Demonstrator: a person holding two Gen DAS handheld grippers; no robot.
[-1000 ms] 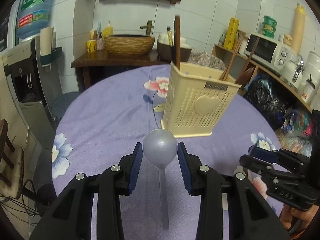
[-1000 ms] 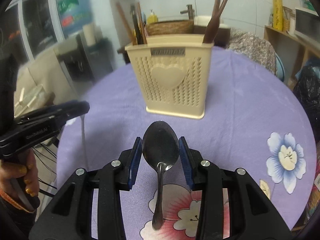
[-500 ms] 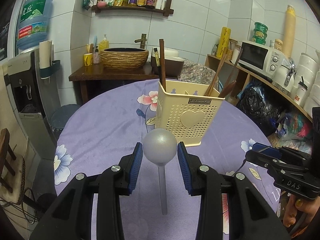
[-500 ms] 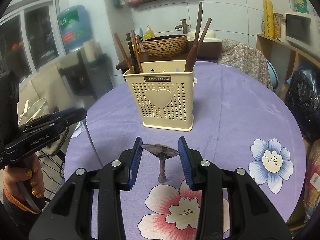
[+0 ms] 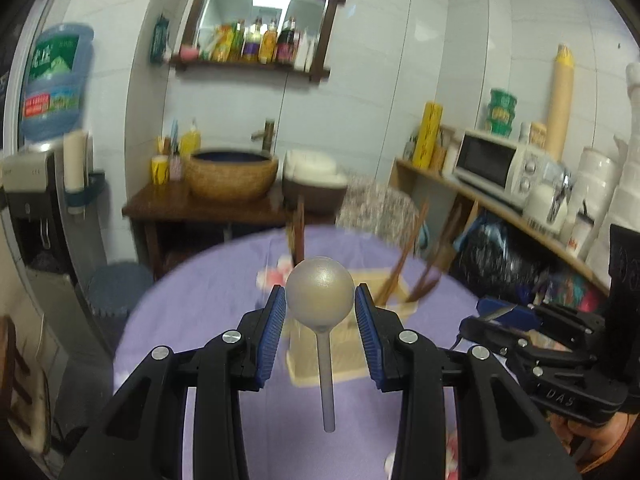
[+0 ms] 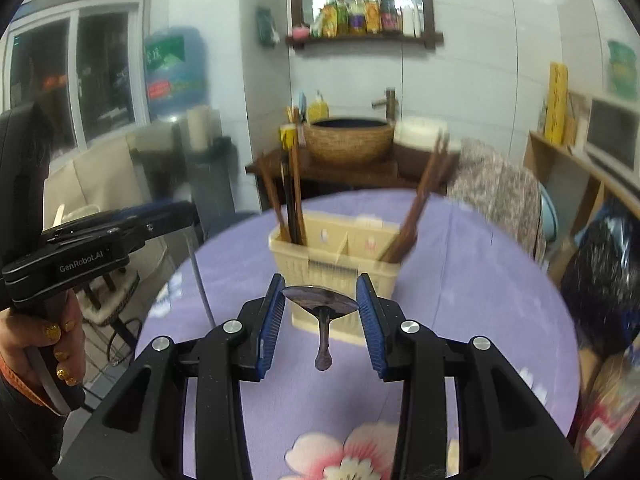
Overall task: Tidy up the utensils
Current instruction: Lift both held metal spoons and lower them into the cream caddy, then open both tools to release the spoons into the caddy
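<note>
My left gripper (image 5: 320,300) is shut on the round bowl of a grey plastic spoon (image 5: 320,294), whose handle hangs down toward me. My right gripper (image 6: 320,300) is shut on the bowl of a dark metal spoon (image 6: 320,300), its handle also hanging down. Both are held in the air in front of a cream perforated utensil holder (image 6: 340,268) on the purple floral tablecloth (image 6: 460,288). The holder (image 5: 340,356) has compartments with several brown chopsticks (image 6: 294,196) and wooden utensils (image 6: 416,208) standing in it. Each gripper shows in the other's view: the right one (image 5: 492,314) and the left one (image 6: 176,212).
A wooden side table with a woven basin (image 5: 232,174) stands behind the round table. A shelf with a microwave (image 5: 496,164) runs along the right. A water dispenser (image 5: 52,88) is at the left. A hand (image 6: 48,344) holds the left gripper's handle.
Both grippers have risen with their spoons and tilted up, so the holder now sits lower in both views and its open top shows. The metal spoon's bowl turned edge-on.
</note>
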